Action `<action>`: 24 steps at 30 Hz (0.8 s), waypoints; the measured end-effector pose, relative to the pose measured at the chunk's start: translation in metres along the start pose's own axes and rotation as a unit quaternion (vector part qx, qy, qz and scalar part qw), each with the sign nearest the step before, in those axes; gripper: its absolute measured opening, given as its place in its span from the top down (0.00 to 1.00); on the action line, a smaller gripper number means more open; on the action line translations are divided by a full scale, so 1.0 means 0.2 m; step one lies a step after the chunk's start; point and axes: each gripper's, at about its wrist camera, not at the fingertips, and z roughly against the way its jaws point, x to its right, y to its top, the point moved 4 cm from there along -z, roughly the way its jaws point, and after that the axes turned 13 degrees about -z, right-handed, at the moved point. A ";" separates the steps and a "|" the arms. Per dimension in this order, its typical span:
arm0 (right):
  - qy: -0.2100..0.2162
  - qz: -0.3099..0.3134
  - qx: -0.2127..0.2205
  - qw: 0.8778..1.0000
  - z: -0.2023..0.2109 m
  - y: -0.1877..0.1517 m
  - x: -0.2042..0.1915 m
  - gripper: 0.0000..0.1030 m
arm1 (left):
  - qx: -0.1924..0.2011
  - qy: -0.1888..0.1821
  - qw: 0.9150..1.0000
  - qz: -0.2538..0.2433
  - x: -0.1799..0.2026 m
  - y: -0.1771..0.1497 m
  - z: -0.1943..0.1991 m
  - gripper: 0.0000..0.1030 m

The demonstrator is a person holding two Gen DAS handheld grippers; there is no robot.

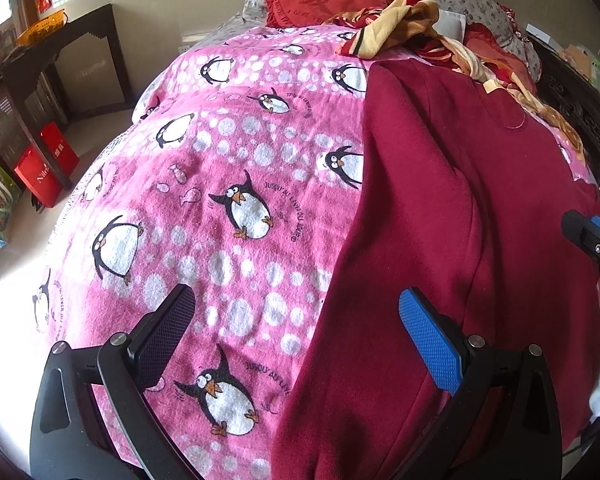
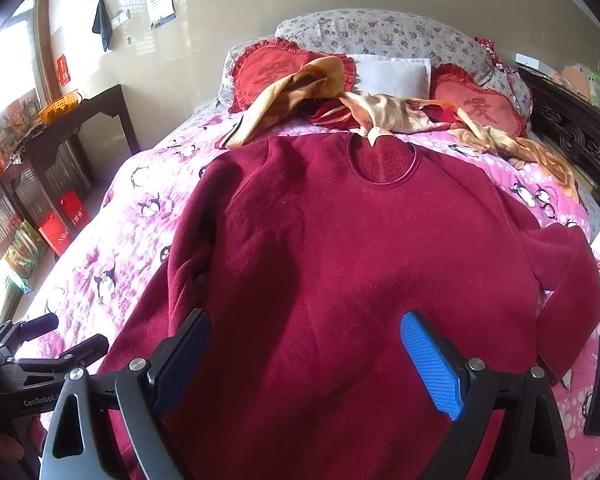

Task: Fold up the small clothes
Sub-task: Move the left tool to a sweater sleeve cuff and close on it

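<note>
sweater (image 2: 340,260) on blanket (image 2: 140,208) | pillows (image 2: 380,32) behind | side table (image 2: 80,120) left

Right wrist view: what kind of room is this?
Most likely a home bedroom. A maroon sweater lies spread flat on a bed with a pink penguin blanket, heart-shaped red cushions and a floral pillow at its head.
</note>
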 end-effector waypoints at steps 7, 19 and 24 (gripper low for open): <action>0.006 -0.002 -0.007 1.000 -0.01 -0.02 0.01 0.08 | -0.022 -0.014 1.000 -0.001 -0.02 -0.14 -0.02 0.00; 0.024 -0.003 -0.013 1.000 0.00 -0.04 0.00 0.08 | -0.035 -0.058 0.997 -0.044 0.07 -0.21 -0.13 0.58; 0.024 -0.010 -0.014 1.000 -0.01 -0.04 0.01 0.08 | -0.043 -0.091 0.993 -0.055 0.08 -0.17 -0.12 0.90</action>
